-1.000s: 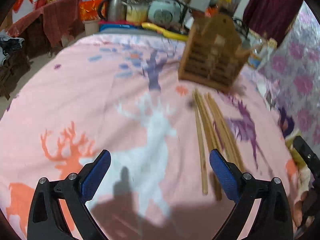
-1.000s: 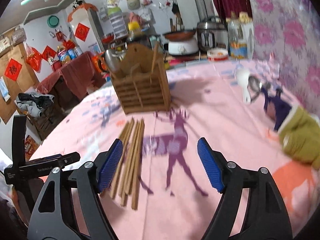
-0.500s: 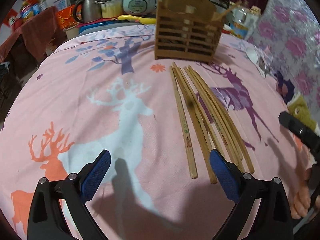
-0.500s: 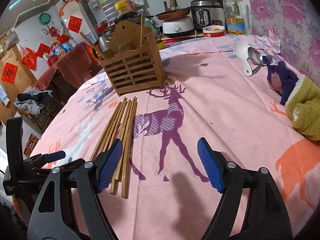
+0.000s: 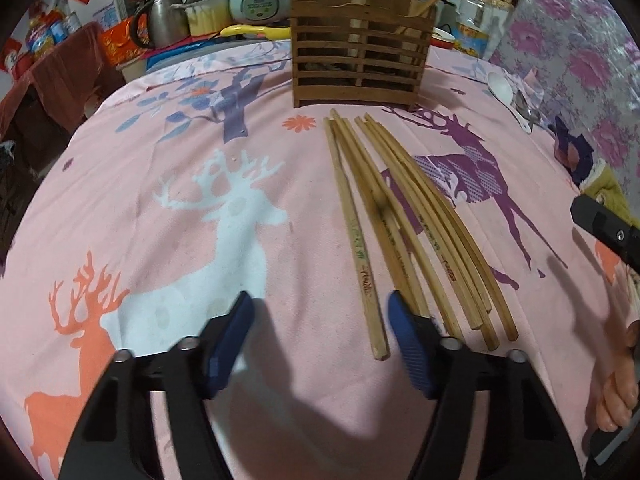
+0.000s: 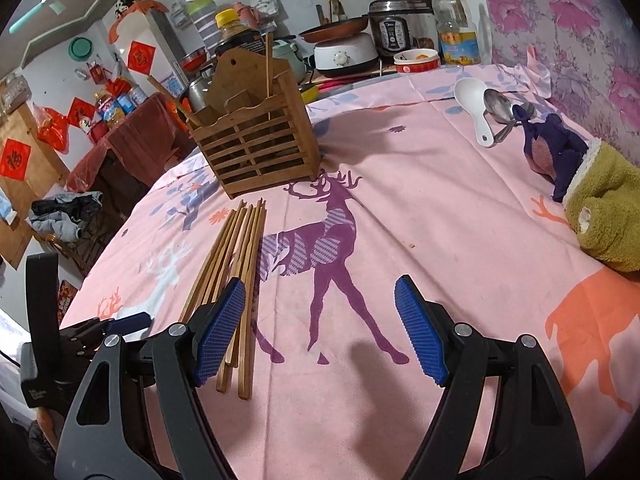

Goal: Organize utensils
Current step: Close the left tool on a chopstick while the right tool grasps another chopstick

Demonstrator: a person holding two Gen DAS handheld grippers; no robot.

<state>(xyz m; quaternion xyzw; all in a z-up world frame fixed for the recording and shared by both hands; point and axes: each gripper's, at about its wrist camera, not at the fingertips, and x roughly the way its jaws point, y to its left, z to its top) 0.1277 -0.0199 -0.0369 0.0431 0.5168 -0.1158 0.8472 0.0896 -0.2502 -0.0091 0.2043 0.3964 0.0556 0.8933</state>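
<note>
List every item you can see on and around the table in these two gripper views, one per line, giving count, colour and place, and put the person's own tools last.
chopsticks: about seven or eight, tan wood, lying bunched on the cloth in front of the holder
utensil holder: one, brown slatted wood, standing at the far end of the chopsticks, a few sticks already in it
tablecloth: one, pink with deer prints, covering the table
white spoon: one, white, far right of the cloth
metal spoon: at least one, silver, beside the white spoon
fabric bundle: one, olive and navy, right edge
cookers and bottles: several, mixed colours, counter behind
left gripper: one, black with blue pads, jaws closing, one chopstick end between them
right gripper: one, black and blue, open, over bare cloth
</note>
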